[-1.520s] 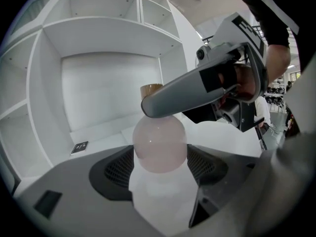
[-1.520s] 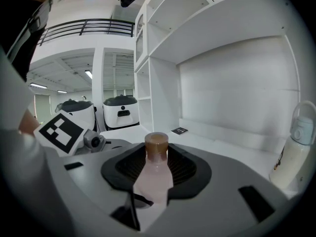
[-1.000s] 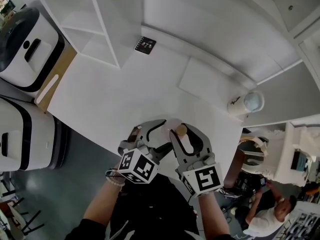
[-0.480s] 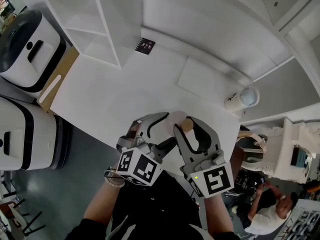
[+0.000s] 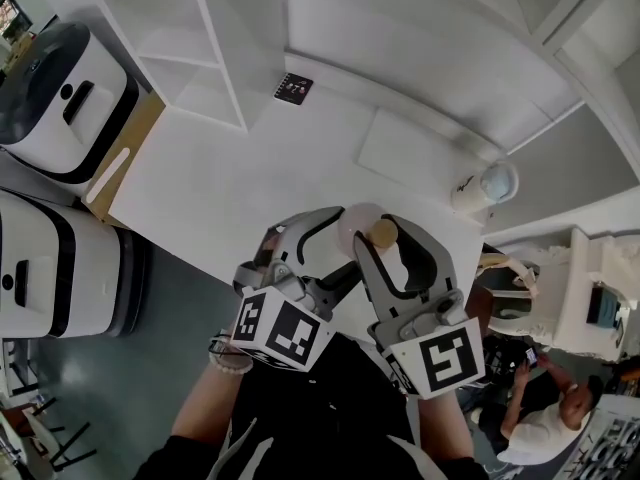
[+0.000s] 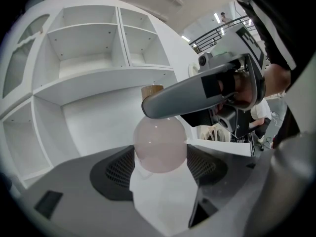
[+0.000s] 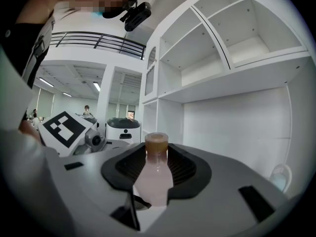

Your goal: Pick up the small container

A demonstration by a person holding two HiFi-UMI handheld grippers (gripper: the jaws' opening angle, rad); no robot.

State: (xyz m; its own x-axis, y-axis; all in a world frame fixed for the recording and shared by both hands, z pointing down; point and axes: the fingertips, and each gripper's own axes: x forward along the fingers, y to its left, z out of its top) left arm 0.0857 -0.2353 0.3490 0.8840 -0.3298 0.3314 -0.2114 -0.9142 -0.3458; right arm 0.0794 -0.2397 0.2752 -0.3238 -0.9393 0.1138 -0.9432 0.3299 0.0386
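Head view: left gripper, right gripper seemingly clamp small container

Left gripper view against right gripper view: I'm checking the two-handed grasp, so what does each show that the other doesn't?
Only the left gripper view shows the small container's round pink belly, wedged in the left tool. Only the right gripper view shows its slim neck inside the right tool, plus the left tool's marker cube and a white machine behind. Both show the container's brown cap and the white shelves.
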